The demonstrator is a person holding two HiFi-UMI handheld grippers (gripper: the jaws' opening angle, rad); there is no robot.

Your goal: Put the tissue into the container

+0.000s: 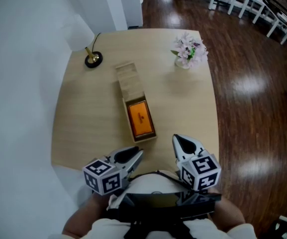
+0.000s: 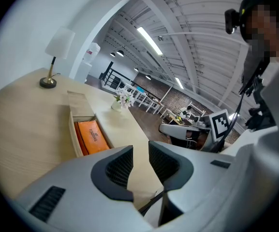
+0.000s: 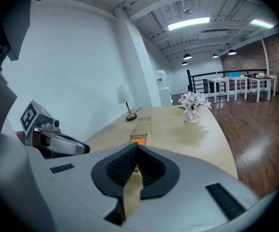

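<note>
While the person is holding both tools low over the near edge of the pale, round-cornered wooden table, the task's thing is already lying inside its holder. The long, narrow light-wood box with a sliding lid is sitting lengthwise at the table's middle, its lid drawn toward the far end and its near half showing open. The flat orange tissue packet is filling that open compartment, wall to wall.

The packet is looking light and soft, likely wrapped in slick film, so it is probably going to yield under the pads and slide if pinched by a corner. The fit is leaving little room at the sides, so a hold across its short edge, from above, is looking the safest.

The left gripper is pointing at the box with its jaws standing a little apart and nothing between them. The right gripper is resting with its jaws closed together and empty.

Well apart from the box, a small vase of pale pink flowers is standing at the far right, and a brass-footed table lamp with a white shade is standing at the far left. Neither is blocking the path to the box.
</note>
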